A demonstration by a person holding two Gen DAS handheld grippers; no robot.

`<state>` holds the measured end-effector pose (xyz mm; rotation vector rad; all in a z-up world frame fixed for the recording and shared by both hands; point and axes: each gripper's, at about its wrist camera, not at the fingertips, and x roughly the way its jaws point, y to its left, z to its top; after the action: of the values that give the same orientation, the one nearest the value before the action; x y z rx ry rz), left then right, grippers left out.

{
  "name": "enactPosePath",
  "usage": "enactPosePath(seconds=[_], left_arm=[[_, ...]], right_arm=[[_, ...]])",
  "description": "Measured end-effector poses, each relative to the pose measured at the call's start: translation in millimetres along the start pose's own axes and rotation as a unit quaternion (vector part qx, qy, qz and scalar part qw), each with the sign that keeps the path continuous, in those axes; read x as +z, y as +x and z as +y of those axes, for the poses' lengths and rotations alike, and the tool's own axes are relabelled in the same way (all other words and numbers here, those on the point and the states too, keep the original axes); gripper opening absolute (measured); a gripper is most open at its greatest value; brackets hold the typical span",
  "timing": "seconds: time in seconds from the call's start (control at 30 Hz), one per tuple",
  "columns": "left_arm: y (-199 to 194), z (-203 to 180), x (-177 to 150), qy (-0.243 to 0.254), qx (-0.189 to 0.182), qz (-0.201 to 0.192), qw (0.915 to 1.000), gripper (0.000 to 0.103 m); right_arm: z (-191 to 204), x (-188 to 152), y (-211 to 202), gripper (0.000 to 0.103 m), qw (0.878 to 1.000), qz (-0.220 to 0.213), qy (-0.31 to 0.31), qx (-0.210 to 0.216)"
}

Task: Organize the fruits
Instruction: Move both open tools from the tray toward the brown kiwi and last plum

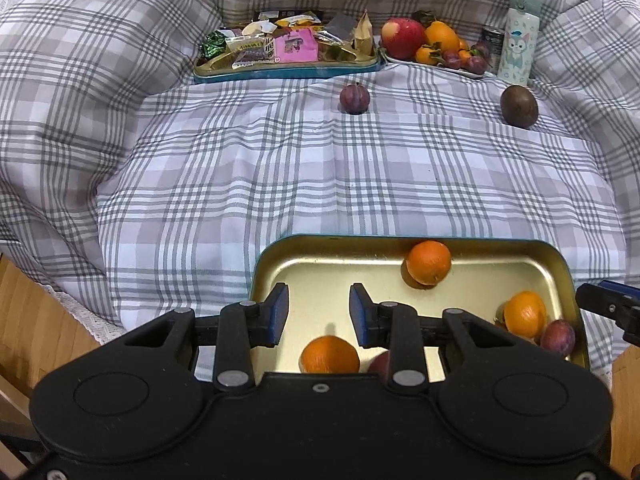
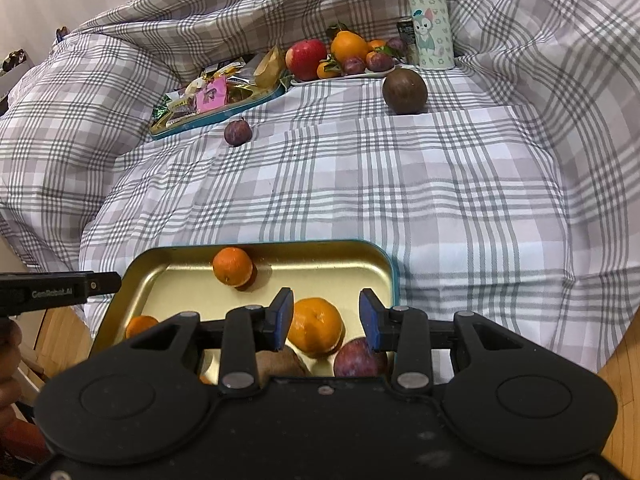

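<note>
A gold tin tray [image 1: 344, 260] [image 2: 168, 264] sits at the near edge of the bed and holds three oranges [image 1: 428, 262] [image 2: 233, 266] and plums [image 1: 558, 338] [image 2: 358, 358]. My left gripper [image 1: 319, 312] is open and empty above the tray's left half. My right gripper [image 2: 326, 318] is open above the tray's right side, with an orange [image 2: 316, 326] below and between its fingers, not gripped. A loose plum [image 1: 354, 98] [image 2: 237, 132] and a brown round fruit [image 1: 519, 106] [image 2: 404, 91] lie on the plaid bedcover farther away.
At the back are a blue tin of snack packets [image 1: 280, 46] [image 2: 212, 100], a white plate piled with an apple, oranges and plums [image 1: 432, 42] [image 2: 340, 58], a patterned bottle [image 1: 520, 38] [image 2: 430, 20] and a dark can [image 1: 492, 44]. Wooden floor shows at both lower corners.
</note>
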<state>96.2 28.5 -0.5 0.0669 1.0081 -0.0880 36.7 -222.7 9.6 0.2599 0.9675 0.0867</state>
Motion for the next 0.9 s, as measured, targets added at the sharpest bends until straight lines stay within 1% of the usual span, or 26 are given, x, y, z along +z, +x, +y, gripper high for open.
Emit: enactPosePath(seconds=[0.23, 0.5, 0.63, 0.9], left_arm=[[15, -1, 14, 0.002, 0.005, 0.006, 1.0, 0.041], [31, -1, 35, 0.006, 0.015, -0.021, 0.9996, 0.041], [43, 0, 48, 0.007, 0.008, -0.025, 0.9996, 0.041], [66, -3, 73, 0.017, 0.006, -0.031, 0.9993, 0.041]], right_arm=[[-2, 12, 14, 0.039, 1.0, 0.008, 0.008, 0.001], [-9, 22, 36, 0.039, 0.999, 0.031, 0.026, 0.004], [-11, 28, 47, 0.039, 0.999, 0.039, 0.033, 0.003], [-18, 46, 67, 0.039, 0.998, 0.039, 0.039, -0.016]])
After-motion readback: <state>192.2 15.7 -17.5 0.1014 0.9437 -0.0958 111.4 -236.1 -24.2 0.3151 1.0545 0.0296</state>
